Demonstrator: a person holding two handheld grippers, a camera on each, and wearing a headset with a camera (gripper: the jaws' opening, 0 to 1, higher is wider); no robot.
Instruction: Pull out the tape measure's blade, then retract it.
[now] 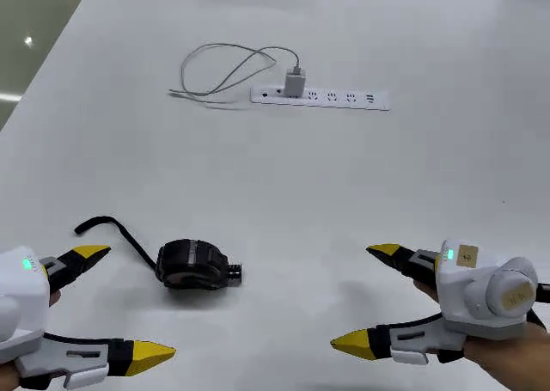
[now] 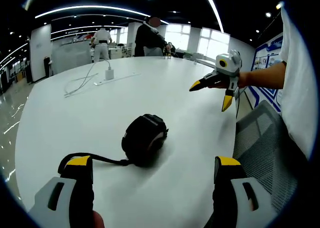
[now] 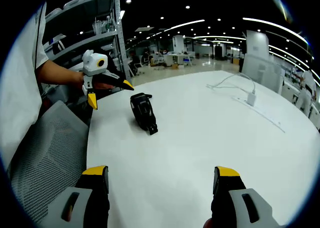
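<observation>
White tabletop [image 1: 284, 176] holds the tape measure [image 1: 196, 264] at seven o'clock in our head view. Our left gripper [image 1: 135, 302] and right gripper [image 1: 356, 297] both gape wide; we should clamp the case with the left, then pinch the blade hook [image 1: 235, 273] at its three o'clock end.

Nothing readable here tbh. The tan sticker [image 1: 467, 255] on the right gripper [image 1: 351, 296], around 4 o'clock, is too blurry.
</observation>
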